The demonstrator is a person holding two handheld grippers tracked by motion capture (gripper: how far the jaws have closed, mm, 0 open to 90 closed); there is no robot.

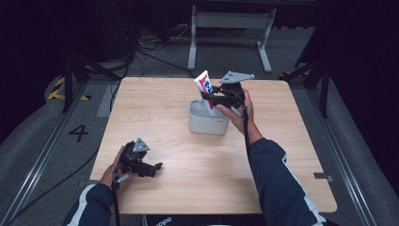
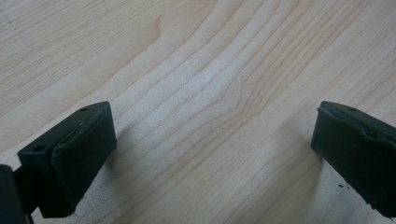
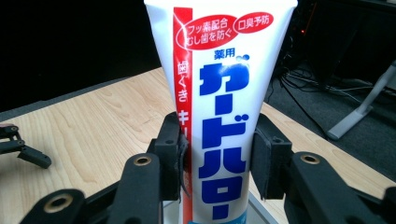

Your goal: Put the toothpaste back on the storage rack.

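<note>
We've got the right gripper (image 3: 217,163) clamped on the toothpaste tube (image 3: 219,93), long axis upright over the grey cup (image 1: 207,123); left gripper (image 1: 149,168) idle, jaws spread.

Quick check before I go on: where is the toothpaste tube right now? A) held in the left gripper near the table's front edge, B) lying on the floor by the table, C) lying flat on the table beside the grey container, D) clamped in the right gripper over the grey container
D: the right gripper has its jaws closed on the toothpaste tube, upright over the grey container; the left gripper is open over bare table.
</note>
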